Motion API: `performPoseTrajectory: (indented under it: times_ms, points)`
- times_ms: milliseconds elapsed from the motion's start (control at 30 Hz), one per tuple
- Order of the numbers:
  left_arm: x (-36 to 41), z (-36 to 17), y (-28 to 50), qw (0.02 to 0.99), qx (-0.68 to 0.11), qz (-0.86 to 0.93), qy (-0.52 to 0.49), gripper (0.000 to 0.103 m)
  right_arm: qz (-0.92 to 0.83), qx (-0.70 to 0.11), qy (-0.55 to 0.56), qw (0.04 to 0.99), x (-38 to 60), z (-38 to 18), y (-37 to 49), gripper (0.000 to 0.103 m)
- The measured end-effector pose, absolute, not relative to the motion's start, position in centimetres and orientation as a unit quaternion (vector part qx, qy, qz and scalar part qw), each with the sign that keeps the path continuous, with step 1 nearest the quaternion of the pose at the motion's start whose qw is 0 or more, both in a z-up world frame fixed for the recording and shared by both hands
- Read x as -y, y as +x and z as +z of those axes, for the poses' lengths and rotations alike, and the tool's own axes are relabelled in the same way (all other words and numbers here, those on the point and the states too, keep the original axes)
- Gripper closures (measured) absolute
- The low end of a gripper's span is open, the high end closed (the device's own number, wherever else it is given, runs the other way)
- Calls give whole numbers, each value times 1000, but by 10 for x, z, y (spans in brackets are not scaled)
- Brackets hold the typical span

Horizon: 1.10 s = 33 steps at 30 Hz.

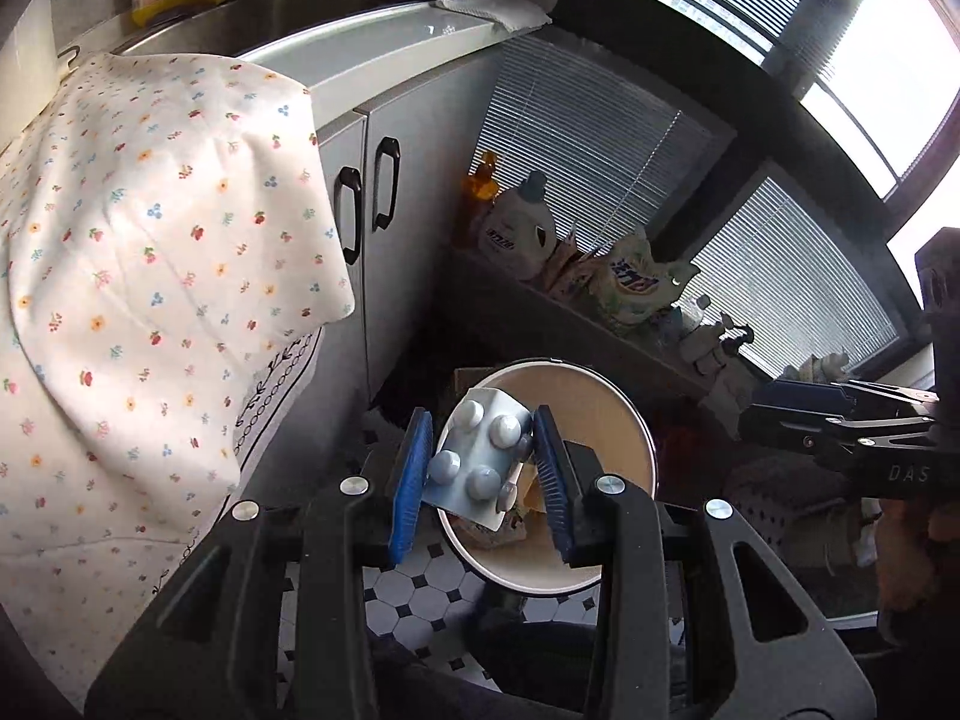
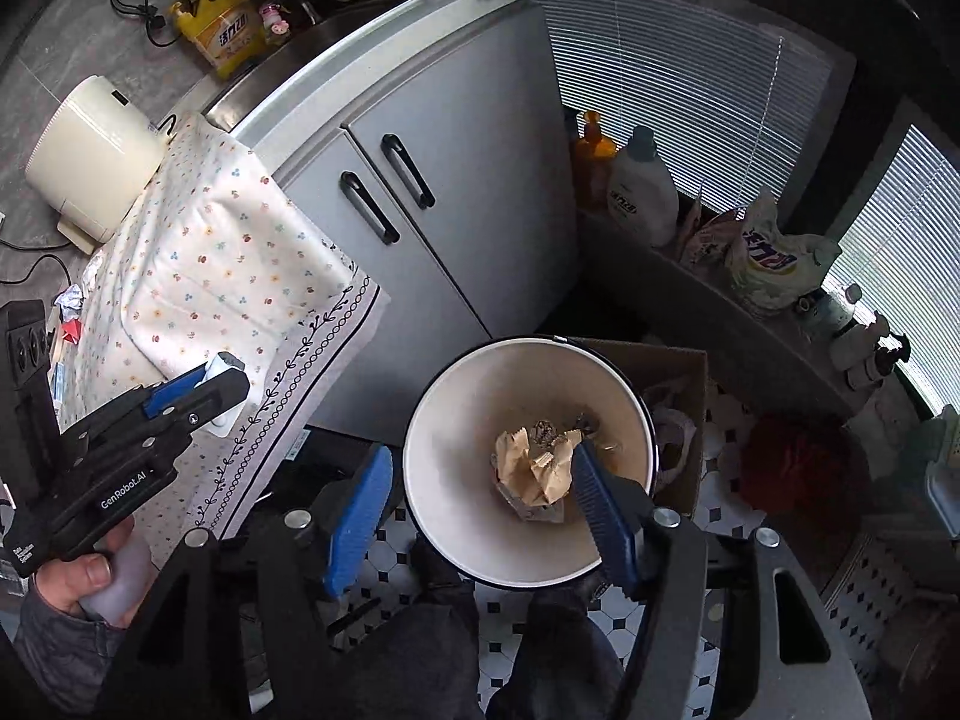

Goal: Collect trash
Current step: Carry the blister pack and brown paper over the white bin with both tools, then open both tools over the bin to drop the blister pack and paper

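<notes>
The left tongs (image 1: 483, 471) clenched a blister pack (image 1: 480, 459) between their blue pads, holding it tilted above the open mouth of the bin (image 1: 636, 420). The pack sat inside the line of the bin's white rim, toward the rim's left side. The right tongs (image 2: 480, 480) stood released, jaws apart with nothing between them; the left pad hung outside the bin's rim (image 2: 420, 420), the right pad over its inside. Crumpled brown paper (image 2: 534, 465) lay at the bottom of the bin, just beside the right pad's tip.

The bin stood on the tiled floor (image 2: 612, 606), hemmed on the far left by the cabinet (image 2: 468, 168) and on the right by a cardboard box (image 2: 678, 378) touching its rim. The draped edge of the floral cloth (image 2: 228, 252) over the tabletop hung near the bin's left side. A low ledge (image 2: 750, 324) of bottles ran far right. Open floor remained only on the near side of the bin.
</notes>
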<state>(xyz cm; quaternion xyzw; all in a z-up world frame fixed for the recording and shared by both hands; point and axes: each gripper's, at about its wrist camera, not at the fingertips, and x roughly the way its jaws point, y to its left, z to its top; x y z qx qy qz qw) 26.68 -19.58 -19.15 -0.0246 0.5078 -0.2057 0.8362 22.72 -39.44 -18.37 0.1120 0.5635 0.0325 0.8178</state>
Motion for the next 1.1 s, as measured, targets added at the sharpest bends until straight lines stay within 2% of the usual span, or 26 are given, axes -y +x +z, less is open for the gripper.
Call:
performPoseTrajectory:
  times_ms: [567,633,667,700,833,1000,1100]
  points:
    - [265,-286,282,782,-570,-249,-43,67,-5,-580,94,809,443,-199,211,36]
    - [268,-284,284,773,-571,-272,-57,55,-8,-580,94,809,443,-198,211,36]
    - [268,-281,284,774,-568,-273,-55,38,-8,-579,94,810,443,-198,212,36]
    - [266,-276,285,781,-560,-270,-50,33,-9,-578,95,810,442,-198,213,36]
    - [242,-253,288,798,-545,-251,-54,28,-2,-571,102,814,428,-192,223,34]
    - [193,-206,286,830,-498,-241,-72,7,16,-552,101,828,393,-177,238,26]
    - [160,-178,282,848,-474,-224,-83,6,33,-539,96,836,364,-167,247,20]
